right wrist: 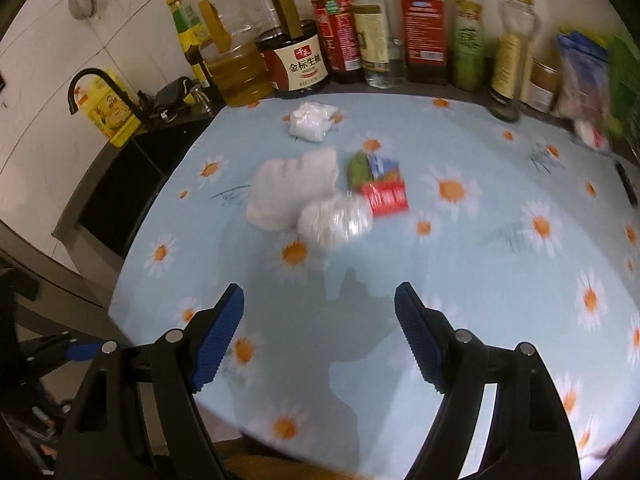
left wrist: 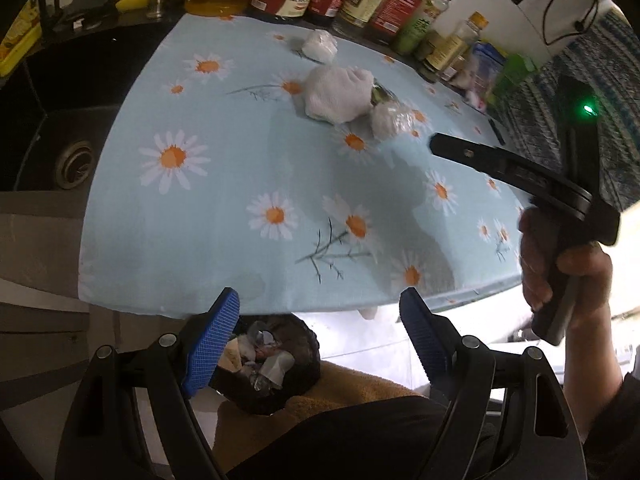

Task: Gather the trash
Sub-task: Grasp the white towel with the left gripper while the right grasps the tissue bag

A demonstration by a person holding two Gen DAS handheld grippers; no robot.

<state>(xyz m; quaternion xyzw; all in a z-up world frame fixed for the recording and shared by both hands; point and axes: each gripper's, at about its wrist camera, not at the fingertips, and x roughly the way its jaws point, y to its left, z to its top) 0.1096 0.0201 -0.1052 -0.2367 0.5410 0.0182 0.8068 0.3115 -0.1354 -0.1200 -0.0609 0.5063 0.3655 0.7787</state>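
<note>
Trash lies mid-table on the daisy cloth (right wrist: 480, 280): a crumpled white tissue (right wrist: 294, 192), a clear-wrapped white ball (right wrist: 334, 222), a red wrapper (right wrist: 386, 199), a green-blue packet (right wrist: 370, 166), and a white wad (right wrist: 312, 122) farther back. The tissue (left wrist: 340, 94), ball (left wrist: 390, 120) and wad (left wrist: 319, 45) also show in the left wrist view. My right gripper (right wrist: 320, 336) is open and empty, above the cloth short of the pile. My left gripper (left wrist: 320, 336) is open and empty over a dark trash bag (left wrist: 276, 364) holding scraps, below the table's near edge.
Oil, sauce and spice bottles (right wrist: 296, 60) line the table's back edge. A black sink (left wrist: 72, 164) with a faucet (right wrist: 86, 80) lies left of the table. Packets (right wrist: 588, 76) crowd the back right. The right gripper's body and hand (left wrist: 560, 216) reach over the table's right side.
</note>
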